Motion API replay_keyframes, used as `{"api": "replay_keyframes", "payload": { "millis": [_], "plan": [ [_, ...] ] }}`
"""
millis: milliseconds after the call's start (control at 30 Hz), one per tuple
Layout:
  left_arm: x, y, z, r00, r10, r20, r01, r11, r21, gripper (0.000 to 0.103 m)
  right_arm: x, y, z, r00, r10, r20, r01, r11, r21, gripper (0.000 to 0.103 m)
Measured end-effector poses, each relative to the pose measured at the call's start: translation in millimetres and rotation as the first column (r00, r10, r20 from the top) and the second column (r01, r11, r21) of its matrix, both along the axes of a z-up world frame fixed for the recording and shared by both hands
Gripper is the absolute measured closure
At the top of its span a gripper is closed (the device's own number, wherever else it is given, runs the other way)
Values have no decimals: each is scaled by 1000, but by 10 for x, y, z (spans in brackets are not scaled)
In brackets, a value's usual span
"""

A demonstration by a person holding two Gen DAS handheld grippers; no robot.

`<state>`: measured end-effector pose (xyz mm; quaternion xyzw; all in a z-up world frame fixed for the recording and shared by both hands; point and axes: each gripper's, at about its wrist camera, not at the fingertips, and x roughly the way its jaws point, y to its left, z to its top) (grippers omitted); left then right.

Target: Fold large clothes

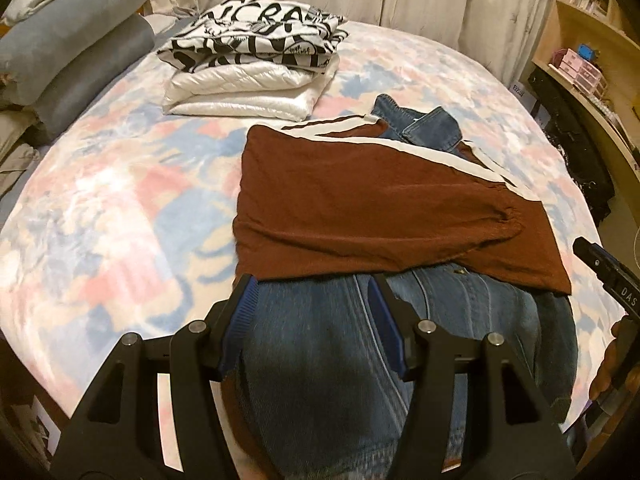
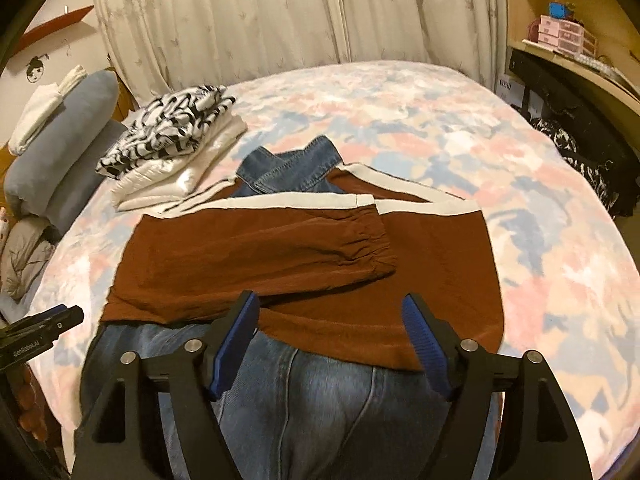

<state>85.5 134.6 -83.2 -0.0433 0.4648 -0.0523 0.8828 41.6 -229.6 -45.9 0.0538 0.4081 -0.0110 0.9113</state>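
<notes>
Brown garment (image 2: 304, 264) lies half-folded over jeans (image 2: 320, 400), just ahead of both tongs. Left tongs (image 1: 312, 292) and right tongs (image 2: 332, 312) stand wide, holding nothing. Next they probably must grip its near hem.

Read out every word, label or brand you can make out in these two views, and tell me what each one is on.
"GenRobot.AI": on the left gripper body, in the right wrist view.
"DAS", cut off by the frame edge: on the right gripper body, in the left wrist view.
Large black lettering on the folded black-and-white garment: folded over, not readable as words.
Small sign beside the bed, near the curtain: too blurred to read.
</notes>
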Motion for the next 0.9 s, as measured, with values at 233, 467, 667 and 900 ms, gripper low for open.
{"api": "replay_keyframes", "payload": {
  "millis": [233,467,667,900],
  "plan": [
    [-419,175,109,1000,5,21,-5,1000,-26,44,-569,61,239,999,27,26,-26,999,-26,22],
    [-722,355,1,1000,5,-15,-6,997,-81,44,-1156,77,222,999,48,14,-48,998,-41,21],
    [-875,494,-196,997,-18,-72,5,985,-173,44,-1501,-54,26,998,48,-33,-49,998,-28,21],
    [-848,580,-601,982,-45,-182,-10,958,-288,44,-1857,-483,-278,997,-11,-75,11,1000,-7,21]
  ]
}}
